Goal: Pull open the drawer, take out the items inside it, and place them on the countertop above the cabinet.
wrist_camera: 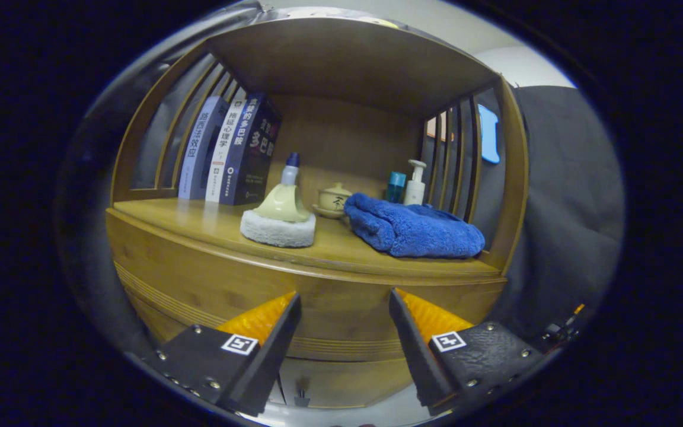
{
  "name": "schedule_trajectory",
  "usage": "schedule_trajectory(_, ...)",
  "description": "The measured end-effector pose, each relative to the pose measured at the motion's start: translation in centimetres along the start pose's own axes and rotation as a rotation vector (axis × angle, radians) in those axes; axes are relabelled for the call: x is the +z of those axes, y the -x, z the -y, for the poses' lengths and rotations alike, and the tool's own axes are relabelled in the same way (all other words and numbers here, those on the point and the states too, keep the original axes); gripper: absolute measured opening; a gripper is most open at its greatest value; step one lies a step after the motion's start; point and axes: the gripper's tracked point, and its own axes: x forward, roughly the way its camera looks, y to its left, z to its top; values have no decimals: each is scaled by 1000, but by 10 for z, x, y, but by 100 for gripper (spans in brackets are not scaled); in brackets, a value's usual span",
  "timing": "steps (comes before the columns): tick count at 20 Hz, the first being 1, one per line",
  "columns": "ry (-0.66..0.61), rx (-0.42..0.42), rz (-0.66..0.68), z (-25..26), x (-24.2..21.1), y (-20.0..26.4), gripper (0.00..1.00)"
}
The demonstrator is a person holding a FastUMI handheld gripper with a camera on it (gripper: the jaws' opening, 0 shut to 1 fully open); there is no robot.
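- Tool (pixel 344 308): fingers spread apart, nothing between them, not touching anything; aimed at cabinet front, just below the desk edge.
- Landmark = cabinet (pixel 211 279), wooden, w/ slatted side rails and a roofed shelf space above the desk.
- Desk (pixel 199 216) (cabinet's top surface): already carries stuff. A white fluffy pad w/ pale handle (pixel 279 222) sits front-centre on it; a folded blue towel (pixel 415 228) lies to its side, near the cabinet's slatted rail.
- Further back on the desk: three books (pixel 229 151) upright against the other rail, a small blue-capped bottle (pixel 290 169) behind the pad, a lidded teacup on saucer (pixel 332 200), a teal container (pixel 395 187) and a white pump bottle (pixel 415 182) toward the back wall.
- Drawer (pixel 329 379): low on cabinet front, under the grooved trim, seen between and below the fingers. Looks closed; small dark knob (pixel 302 398) at its lower part, partly cut off, hard to read.
- Progress: can't tell whether pad/towel came from the drawer or are just props. Judging by drawer front flush w/ cabinet and the tool carrying nothing, the task reads as at start: drawer not yet pulled.
- Left to do (judgement): drop tool to knob, pinch, pull out, then lift contents up to the desk. Free desk room seems to be front strip near the books' side.
- Drawer contents: hidden, can't say what or how many.
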Motion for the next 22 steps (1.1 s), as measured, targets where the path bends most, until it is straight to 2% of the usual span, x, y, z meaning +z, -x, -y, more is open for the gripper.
schedule_trajectory(17, 12, 7, 5, 2, 0, 2, 91)
schedule_trajectory(22, -32, 4, 50, 19, 16, 7, 91)
